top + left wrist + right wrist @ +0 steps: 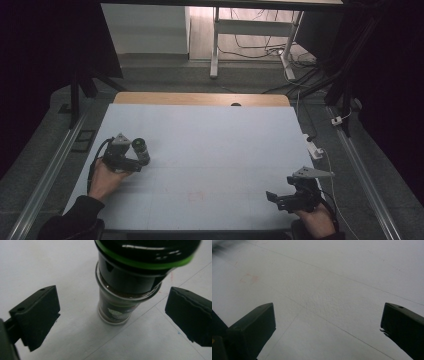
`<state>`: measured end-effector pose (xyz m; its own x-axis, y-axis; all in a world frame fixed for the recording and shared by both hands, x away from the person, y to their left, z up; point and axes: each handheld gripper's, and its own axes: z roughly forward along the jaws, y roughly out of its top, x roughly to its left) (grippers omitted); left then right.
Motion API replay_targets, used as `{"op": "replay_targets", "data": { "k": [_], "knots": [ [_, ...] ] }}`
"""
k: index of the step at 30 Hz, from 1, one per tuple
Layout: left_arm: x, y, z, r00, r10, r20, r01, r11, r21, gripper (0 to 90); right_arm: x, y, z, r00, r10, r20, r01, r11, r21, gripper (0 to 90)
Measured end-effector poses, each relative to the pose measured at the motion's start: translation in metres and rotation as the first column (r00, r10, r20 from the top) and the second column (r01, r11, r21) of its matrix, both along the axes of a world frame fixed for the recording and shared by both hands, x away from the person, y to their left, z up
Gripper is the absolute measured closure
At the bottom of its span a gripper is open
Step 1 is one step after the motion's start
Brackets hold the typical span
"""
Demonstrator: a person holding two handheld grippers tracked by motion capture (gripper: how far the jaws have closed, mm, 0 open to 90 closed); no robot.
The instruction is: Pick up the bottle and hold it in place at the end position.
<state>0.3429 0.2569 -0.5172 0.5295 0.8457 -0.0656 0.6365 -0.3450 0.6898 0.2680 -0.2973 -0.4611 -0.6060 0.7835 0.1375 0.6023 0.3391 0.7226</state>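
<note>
Small dark glass spice jar [117, 307] with green-ringed black lid, near the bench's [210, 150] left edge, is framed by spread left tongs [110, 315]; judged rigid, slippery, best gripped mid-body. Right tongs [327, 325] spread, empty.

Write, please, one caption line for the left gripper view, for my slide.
Open left gripper with its jaws either side of an upright dark jar with a green band, on the white table.
</note>
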Motion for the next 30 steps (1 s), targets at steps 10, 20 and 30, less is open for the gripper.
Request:
{"op": "replay_targets", "data": {
  "k": [10, 20, 30],
  "knots": [
    [0.0015, -0.0014, 0.0009, 0.9993, -0.017, 0.034, 0.016, 0.9998, 0.011, 28.1, -0.0001, 0.0001, 0.0000, 1.0000, -0.002, 0.001, 0.002, 1.0000, -0.001, 0.0],
    [-0.0005, -0.0024, 0.0031, 0.9977, -0.052, 0.042, 0.052, 0.9986, 0.000, 50.5, 0.0000, -0.0001, 0.0000, 1.0000, -0.002, 0.001, 0.002, 1.0000, -0.001, 0.0],
    [-0.0007, -0.0031, 0.0035, 0.9983, -0.044, 0.040, 0.044, 0.9990, -0.001, 53.1, -0.0001, 0.0000, 0.0000, 1.0000, -0.002, 0.002, 0.002, 1.0000, 0.001, 0.0]
  ]
}}
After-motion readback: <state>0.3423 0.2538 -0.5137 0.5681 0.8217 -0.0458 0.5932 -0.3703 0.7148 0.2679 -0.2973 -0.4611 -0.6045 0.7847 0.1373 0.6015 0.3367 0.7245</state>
